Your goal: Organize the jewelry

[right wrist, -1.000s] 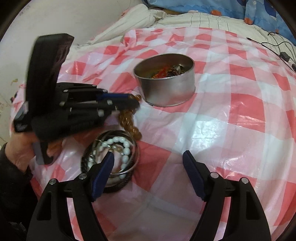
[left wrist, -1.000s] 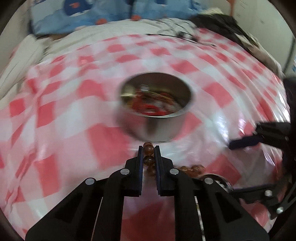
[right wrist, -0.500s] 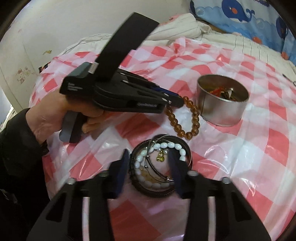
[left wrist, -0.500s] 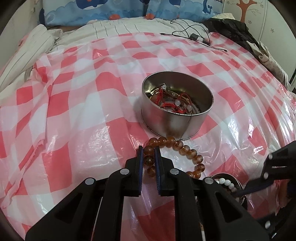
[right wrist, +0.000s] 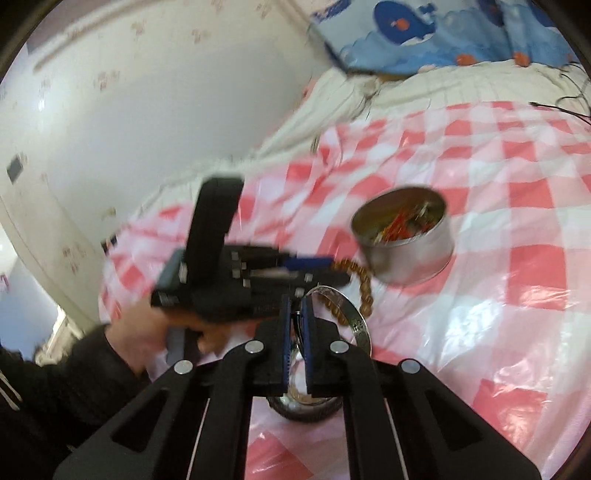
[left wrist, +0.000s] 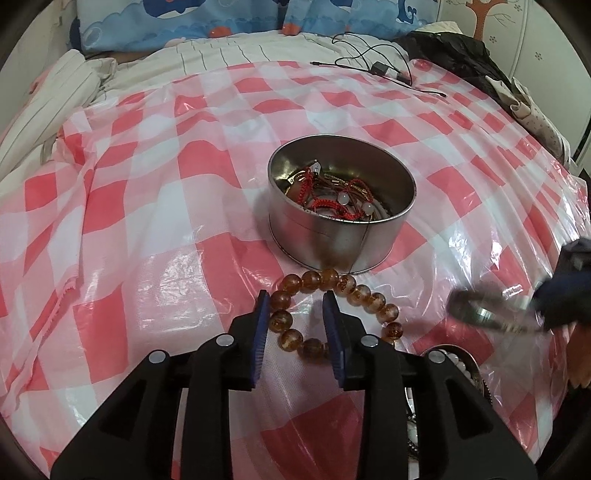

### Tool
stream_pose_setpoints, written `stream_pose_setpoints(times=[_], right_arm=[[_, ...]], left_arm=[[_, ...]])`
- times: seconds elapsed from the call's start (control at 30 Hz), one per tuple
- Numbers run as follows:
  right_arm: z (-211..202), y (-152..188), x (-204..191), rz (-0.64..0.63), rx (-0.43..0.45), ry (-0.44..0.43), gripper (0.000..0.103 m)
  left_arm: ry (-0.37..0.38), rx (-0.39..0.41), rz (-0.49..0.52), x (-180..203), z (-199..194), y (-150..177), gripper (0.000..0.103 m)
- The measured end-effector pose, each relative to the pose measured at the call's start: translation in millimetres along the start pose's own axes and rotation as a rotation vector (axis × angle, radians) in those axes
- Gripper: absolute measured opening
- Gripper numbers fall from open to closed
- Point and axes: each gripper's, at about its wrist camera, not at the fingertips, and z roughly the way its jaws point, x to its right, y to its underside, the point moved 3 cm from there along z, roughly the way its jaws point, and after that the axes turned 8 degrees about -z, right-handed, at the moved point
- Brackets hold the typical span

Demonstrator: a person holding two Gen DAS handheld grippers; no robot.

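A round metal tin with red cord jewelry in it stands on the red-checked plastic cloth. An amber bead bracelet lies on the cloth just in front of the tin. My left gripper stands over its left side with its jaws opening; a few beads sit between the pads, untouched. My right gripper is shut on a silver bangle, held above the cloth and blurred at the right edge of the left wrist view as the bangle. The tin lies beyond it.
A pile with a dark bangle and white pearl beads lies below the right gripper. A charger with cable, dark clothing and blue pillows lie at the back. A person's hand holds the left gripper.
The left jaws have parted from the amber bracelet, which now lies loose by the tin. The right jaws closed on the silver bangle and lifted it off the pile.
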Motion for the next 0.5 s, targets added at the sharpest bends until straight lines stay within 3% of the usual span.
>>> stream_pose_setpoints(times=[0.1, 0.17, 0.23, 0.3, 0.4, 0.5], right_arm=[[-5, -3, 0, -0.027, 0.008, 0.067, 0.007], [-3, -4, -4, -0.092, -0.013, 0.163, 0.007], [9, 2, -6, -0.179, -0.091, 0.296, 0.007], [23, 12, 0, -0.181, -0.174, 0.336, 0.009], [25, 18, 9, -0.15, -0.2, 0.354, 0.048], [21, 21, 20, -0.102, -0.202, 0.373, 0.05]], left_arm=[[0.01, 0.001, 0.005, 1, 0, 1, 0.036], [0.012, 0.002, 0.016, 4, 1, 2, 0.04], [0.01, 0.002, 0.027, 6, 2, 3, 0.042], [0.011, 0.003, 0.033, 7, 2, 4, 0.045], [0.016, 0.004, 0.039, 8, 2, 4, 0.048], [0.014, 0.004, 0.045, 9, 3, 4, 0.048]])
